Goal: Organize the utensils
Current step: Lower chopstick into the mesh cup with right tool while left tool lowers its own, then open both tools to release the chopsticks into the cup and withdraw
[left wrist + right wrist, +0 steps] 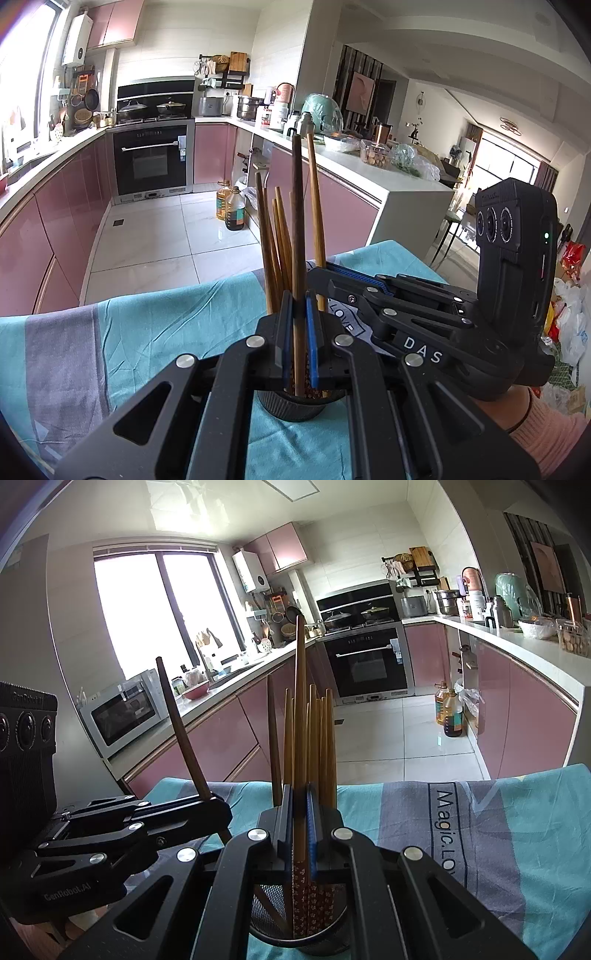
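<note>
Left gripper (299, 332) is closed on a dark chopstick (297, 221), held upright above the black mesh holder (299, 934). Right gripper (300, 823) is closed on a lighter chopstick (300, 720), also upright over the holder. Remaining chopsticks (321, 746) stand inside it. The holder sits on the cloth-covered counter (517, 830), back from its far edge, with bare cloth seen on both sides.

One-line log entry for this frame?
left tongs: shut on dark chopstick | right tongs: shut on light chopstick | both over mesh holder | cloth-covered table
</note>
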